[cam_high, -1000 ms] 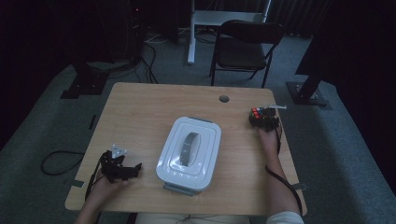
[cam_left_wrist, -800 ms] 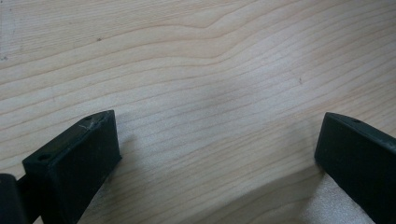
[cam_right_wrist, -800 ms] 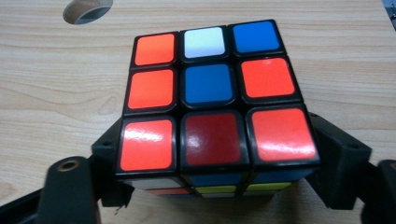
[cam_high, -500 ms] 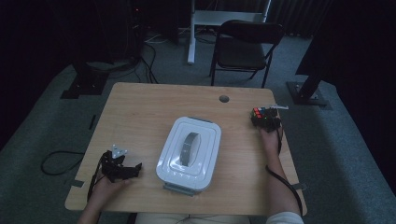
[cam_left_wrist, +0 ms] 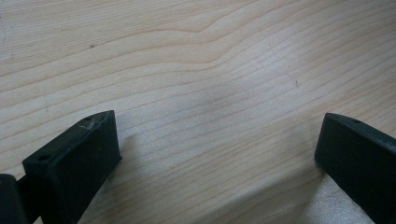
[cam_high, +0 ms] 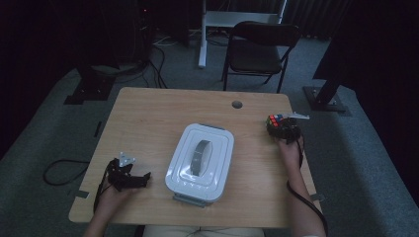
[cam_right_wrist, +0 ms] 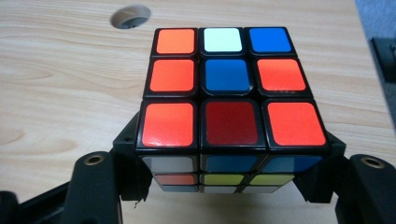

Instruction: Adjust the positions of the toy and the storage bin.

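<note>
Tabletop [cam_high: 163,118]: pale wood, white lidded box [cam_high: 200,163] at centre.
Puzzle cube [cam_right_wrist: 229,93]: far right edge, grasped by right gripper [cam_high: 282,129].
Left gripper [cam_high: 129,176]: jaws released, idle.
Progress: cube gripped; placing remains.

— What's your surface? You work at a light wooden table [cam_high: 148,123] with a round cable hole [cam_high: 237,104] near its far edge.

— What lies on it? A white lidded plastic box with a grey handle [cam_high: 200,162] rests at its middle.

My grippers are black: the left gripper [cam_high: 129,177] carries a grey three-cornered plate, both trail dark cables.
</note>
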A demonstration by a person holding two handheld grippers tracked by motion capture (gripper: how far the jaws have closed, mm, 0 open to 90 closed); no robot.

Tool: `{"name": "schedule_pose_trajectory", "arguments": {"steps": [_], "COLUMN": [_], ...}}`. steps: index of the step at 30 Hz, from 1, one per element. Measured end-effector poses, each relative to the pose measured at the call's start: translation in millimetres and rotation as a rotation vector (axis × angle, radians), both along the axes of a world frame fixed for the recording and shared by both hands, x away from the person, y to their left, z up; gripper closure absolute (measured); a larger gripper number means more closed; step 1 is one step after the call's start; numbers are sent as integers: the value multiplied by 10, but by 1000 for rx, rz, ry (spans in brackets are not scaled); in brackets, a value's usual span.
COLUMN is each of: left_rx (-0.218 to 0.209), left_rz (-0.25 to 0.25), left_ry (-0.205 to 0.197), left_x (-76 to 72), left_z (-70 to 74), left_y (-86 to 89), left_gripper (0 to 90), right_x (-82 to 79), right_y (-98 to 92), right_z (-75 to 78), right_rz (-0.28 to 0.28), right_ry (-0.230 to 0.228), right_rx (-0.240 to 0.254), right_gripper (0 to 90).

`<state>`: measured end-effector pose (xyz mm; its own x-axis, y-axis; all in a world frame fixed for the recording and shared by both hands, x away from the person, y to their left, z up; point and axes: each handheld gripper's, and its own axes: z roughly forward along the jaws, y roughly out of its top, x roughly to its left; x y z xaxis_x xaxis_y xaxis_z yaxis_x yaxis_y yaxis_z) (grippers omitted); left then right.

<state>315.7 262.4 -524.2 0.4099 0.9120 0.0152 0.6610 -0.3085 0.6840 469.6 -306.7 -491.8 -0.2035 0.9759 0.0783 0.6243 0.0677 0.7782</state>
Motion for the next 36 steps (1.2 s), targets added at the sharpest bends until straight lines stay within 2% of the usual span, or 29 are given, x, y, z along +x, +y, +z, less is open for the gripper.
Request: {"name": "schedule_pose_trajectory", "arguments": {"steps": [5,10,15,17,20,22,26,36], "left_rx": [0,0,0,0,0,0,0,1], "left_rz": [-1,-3,-4,-4,-4,-4,-3,-4], "left_ry": [0,0,0,0,1,0,1,1], "left_x": [0,-1,-2,-2,-2,-2,-2,-3], "left_z": [0,0,0,0,0,0,0,1], "left_y": [0,2,2,2,2,2,2,3], "left_gripper": [4,5,5,5,5,4,5,5], "right_x": [-225,-512,-787,-836,-1039,-1138,-1293,-1636], "right_y": [60,78,100,104,99,101,79,-79], "right_z": [83,115,122,121,105,94,52,-69], "right_rz": [44,82,118,122,143,148,164,165], "right_ry": [-16,-29,-35,-34,-26,-27,-12,25], "right_rx": [-31,-27,-45,-51,-51,-72,-92,-84], "right_gripper": [337,337,337,337,337,337,337,336]}}
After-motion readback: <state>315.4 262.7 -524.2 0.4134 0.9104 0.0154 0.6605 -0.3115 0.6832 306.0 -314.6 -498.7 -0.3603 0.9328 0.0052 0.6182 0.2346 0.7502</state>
